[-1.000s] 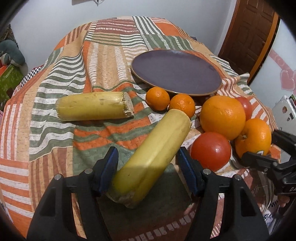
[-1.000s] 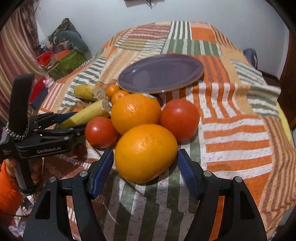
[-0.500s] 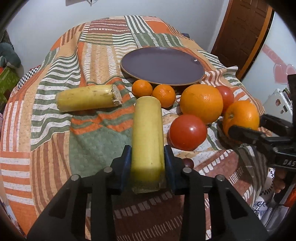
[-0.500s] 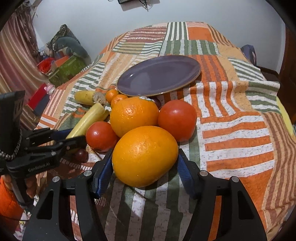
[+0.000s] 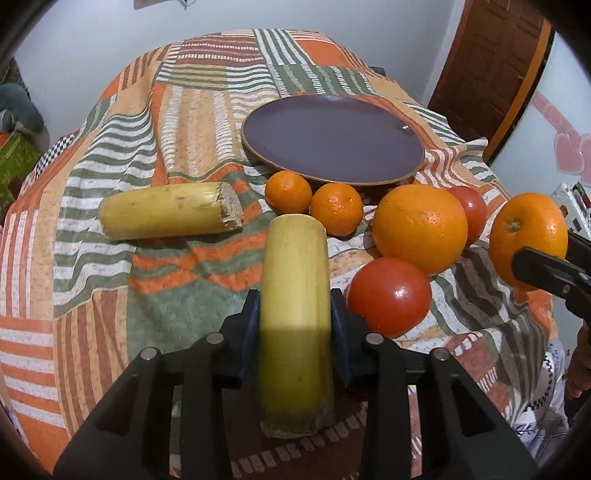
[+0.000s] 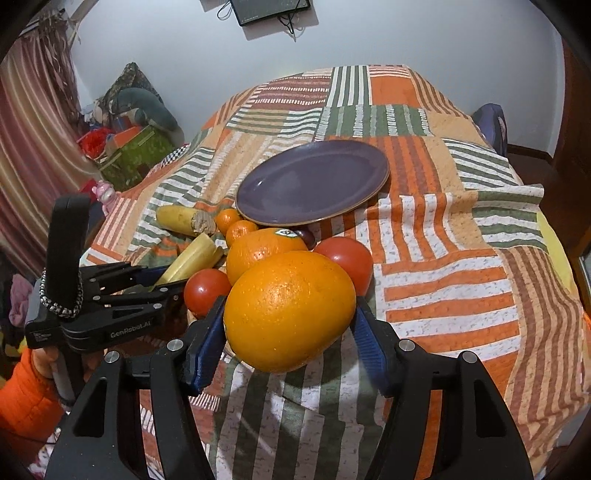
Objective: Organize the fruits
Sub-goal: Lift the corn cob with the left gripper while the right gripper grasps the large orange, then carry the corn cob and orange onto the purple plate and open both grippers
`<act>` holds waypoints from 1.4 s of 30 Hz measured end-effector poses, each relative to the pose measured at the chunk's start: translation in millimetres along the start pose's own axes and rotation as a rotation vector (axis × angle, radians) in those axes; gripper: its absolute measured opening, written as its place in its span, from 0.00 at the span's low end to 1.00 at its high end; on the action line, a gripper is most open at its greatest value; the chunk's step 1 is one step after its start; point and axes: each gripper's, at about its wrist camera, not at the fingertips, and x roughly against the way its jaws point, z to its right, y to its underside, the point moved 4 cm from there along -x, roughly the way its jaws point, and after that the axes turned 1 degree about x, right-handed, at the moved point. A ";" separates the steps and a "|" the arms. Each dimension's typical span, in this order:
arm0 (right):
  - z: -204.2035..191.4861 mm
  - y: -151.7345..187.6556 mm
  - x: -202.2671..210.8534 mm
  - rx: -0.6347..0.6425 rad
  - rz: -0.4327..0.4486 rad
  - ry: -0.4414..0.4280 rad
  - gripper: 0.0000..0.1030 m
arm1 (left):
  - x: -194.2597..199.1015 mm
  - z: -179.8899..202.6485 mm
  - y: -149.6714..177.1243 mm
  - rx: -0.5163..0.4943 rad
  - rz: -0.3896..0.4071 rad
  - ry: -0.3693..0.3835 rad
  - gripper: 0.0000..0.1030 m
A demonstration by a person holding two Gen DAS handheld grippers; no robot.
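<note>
A patchwork quilt (image 5: 192, 122) in orange, green and white stripes covers the surface I work over; what lies under it cannot be told. Pale walls stand behind it. A wooden door (image 5: 491, 70) is at the far right in the left wrist view. A striped curtain (image 6: 26, 147) and a heap of clutter (image 6: 129, 122) fill the left corner in the right wrist view, with a dark screen (image 6: 273, 9) on the wall above.

From left to right on the quilt: a cut banana piece (image 5: 170, 211) lies crosswise, its cut end to the right. My left hand-held gripper (image 5: 294, 325) is clamped on a second banana piece (image 5: 294, 295), whose long axis runs straight ahead along the fingers, its far end pointing toward two small tangerines (image 5: 314, 201) and the purple plate (image 5: 332, 138) just behind them. The plate is bare and rests flat. To the right sit a near tomato (image 5: 389, 295), a large orange (image 5: 419, 229) and a far tomato (image 5: 472, 214), close together.

Farthest right, my right hand-held gripper (image 6: 290, 325) grips a second large orange (image 6: 290, 310) by its sides; it appears raised off the quilt, its stem end facing the left wrist camera.
</note>
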 end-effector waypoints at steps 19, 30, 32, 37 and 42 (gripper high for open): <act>11.1 -62.0 28.4 0.067 0.177 0.047 0.59 | 59.9 9.2 -41.8 0.001 0.145 0.005 0.35; 15.2 -99.8 23.0 0.118 0.238 0.074 0.59 | 66.6 9.2 -97.5 -0.007 0.226 -0.006 0.35; 13.1 -107.5 20.7 0.129 0.252 0.069 0.59 | 63.9 9.3 -108.2 -0.009 0.230 -0.007 0.35; 5.5 -123.0 7.3 0.165 0.267 0.069 0.59 | 52.0 10.5 -131.4 -0.016 0.230 -0.010 0.35; 7.9 -134.1 -16.3 0.176 0.239 0.068 0.59 | 36.4 8.0 -148.2 -0.004 0.214 -0.001 0.35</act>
